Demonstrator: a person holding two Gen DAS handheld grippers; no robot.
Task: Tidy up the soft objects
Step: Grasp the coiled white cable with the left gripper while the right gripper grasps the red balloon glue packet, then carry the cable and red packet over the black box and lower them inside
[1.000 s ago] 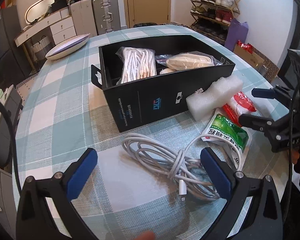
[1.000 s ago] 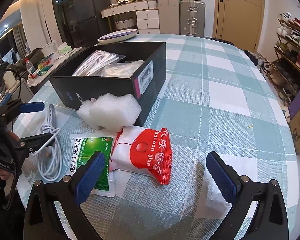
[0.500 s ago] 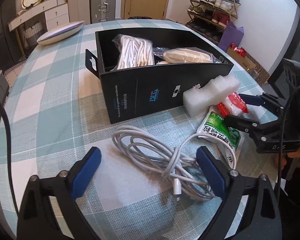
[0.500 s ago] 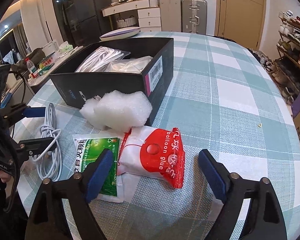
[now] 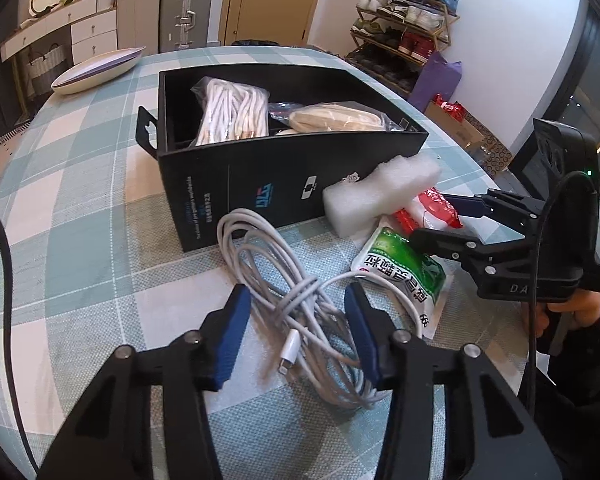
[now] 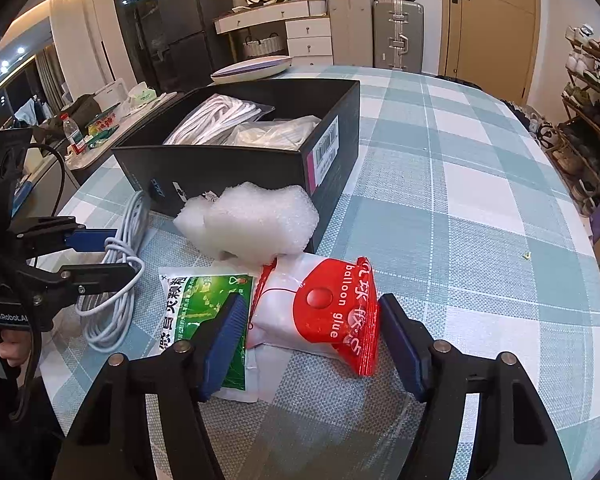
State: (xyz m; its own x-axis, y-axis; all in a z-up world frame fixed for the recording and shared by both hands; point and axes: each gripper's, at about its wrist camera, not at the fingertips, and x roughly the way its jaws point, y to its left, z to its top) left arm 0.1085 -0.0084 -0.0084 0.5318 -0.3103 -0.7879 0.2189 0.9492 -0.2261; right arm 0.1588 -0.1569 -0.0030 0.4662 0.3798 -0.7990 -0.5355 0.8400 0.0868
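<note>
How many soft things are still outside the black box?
4: white cable between the left hand-held gripper's fingers, foam block against the box, green packet and red balloon-glue bag beside it. More may hide behind the box.

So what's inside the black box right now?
The black box holds a clear bag of white cords and a bag with a beige bundle. Its near wall hides whatever lies lower down.

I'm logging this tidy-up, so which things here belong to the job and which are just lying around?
Job:
white cable, between the left claw fingers
balloon glue pack, between the right claw fingers
green packet
foam block
black box

Lying about:
oval dish
suitcases
</note>
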